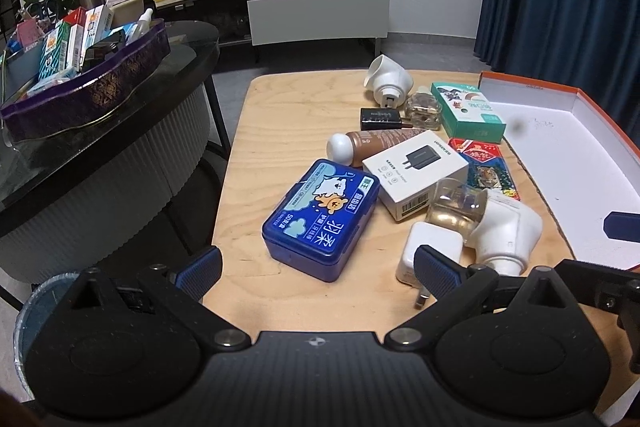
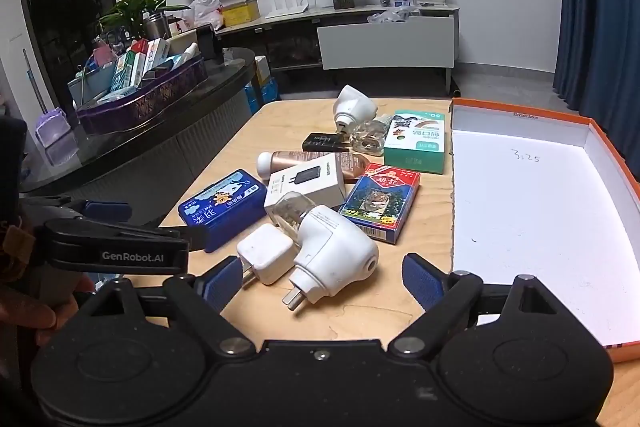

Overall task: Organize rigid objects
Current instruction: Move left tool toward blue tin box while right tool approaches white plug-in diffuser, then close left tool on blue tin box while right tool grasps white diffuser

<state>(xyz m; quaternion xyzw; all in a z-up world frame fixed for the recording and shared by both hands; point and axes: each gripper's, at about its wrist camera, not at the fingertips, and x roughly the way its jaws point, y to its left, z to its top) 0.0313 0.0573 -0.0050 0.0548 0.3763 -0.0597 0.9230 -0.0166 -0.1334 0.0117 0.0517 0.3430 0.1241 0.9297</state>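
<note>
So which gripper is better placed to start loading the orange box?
Right, probably. The right gripper is open over the white plug-in device, beside the orange box. The left gripper faces the blue case, farther away.

Blue tin (image 1: 320,221), white charger box (image 1: 416,173), card pack (image 2: 380,201) clustered; orange-rimmed tray (image 2: 520,115) beside

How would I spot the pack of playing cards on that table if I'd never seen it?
Start at the big orange-edged box lid on the wooden table. Just left of its edge, in the pile, lies the flat card pack, beside the white charger box. It alone is red and blue with a tiger picture.
</note>
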